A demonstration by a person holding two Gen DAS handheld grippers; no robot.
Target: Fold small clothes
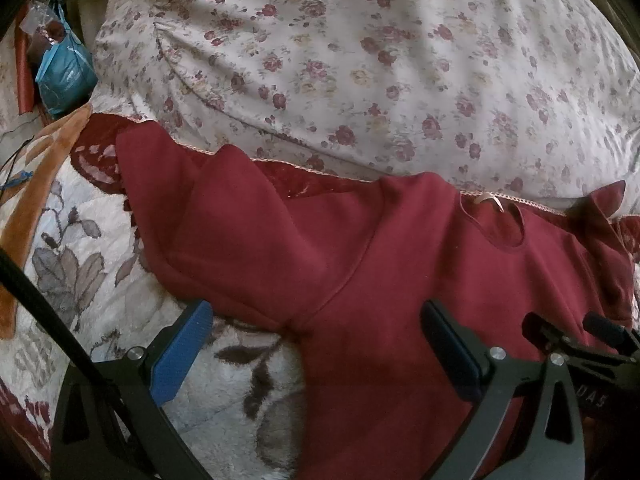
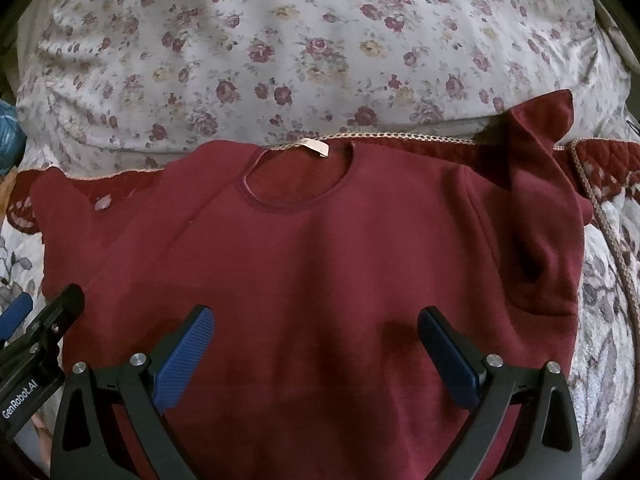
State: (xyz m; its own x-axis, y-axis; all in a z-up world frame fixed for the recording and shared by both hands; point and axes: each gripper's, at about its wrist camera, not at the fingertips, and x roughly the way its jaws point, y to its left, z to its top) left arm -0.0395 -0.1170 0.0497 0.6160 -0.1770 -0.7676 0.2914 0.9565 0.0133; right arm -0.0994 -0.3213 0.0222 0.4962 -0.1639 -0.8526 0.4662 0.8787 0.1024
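Sweatshirt (image 2: 320,272), maroon, lies flat across the centre of the right-wrist frame on a floral quilt (image 2: 608,320); soft, limp, light fleece, best pinched at sleeve cuff or hem; left gripper (image 1: 316,344) and right gripper (image 2: 316,344) hover wide-jawed, empty.

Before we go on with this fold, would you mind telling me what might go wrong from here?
Both hand-held grippers, left and right, are open above the red sweatshirt, holding nothing.

1. The right sleeve is bunched, with its cuff up on the floral pillow; folding now may trap creases.
2. The left sleeve lies loosely doubled, so a grasp could catch only one layer.
3. The fleece blanket under it may get pinched too.
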